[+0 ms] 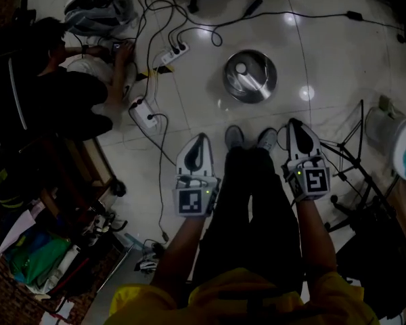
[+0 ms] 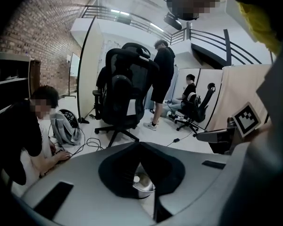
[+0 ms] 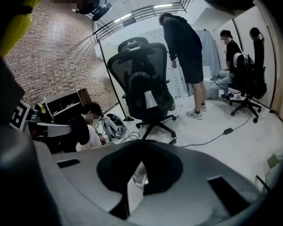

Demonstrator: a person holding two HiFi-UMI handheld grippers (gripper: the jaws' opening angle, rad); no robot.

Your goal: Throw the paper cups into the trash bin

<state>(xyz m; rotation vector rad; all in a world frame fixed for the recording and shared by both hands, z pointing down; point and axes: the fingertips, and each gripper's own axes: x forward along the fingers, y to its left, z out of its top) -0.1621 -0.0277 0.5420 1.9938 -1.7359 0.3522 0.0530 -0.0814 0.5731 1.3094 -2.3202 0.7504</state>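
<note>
A round metal trash bin (image 1: pixel 250 76) stands on the pale tiled floor just beyond the person's shoes, with a white paper cup (image 1: pixel 241 68) lying inside it. My left gripper (image 1: pixel 200 139) hangs left of the legs and my right gripper (image 1: pixel 296 124) right of them, both pointing toward the bin. In the left gripper view the left gripper (image 2: pixel 139 145) has its tips together and holds nothing; the bin (image 2: pixel 144 185) and cup (image 2: pixel 136 178) show through the gap below. The right gripper (image 3: pixel 142 142) looks the same, tips touching and empty, with the bin (image 3: pixel 139 175) beyond.
A person (image 1: pixel 68 93) sits on the floor at the left beside power strips and cables (image 1: pixel 169 56). A black tripod (image 1: pixel 352 154) stands at the right, clutter at the lower left. Further off are a black office chair (image 2: pixel 125 93) and a standing person (image 3: pixel 184 46).
</note>
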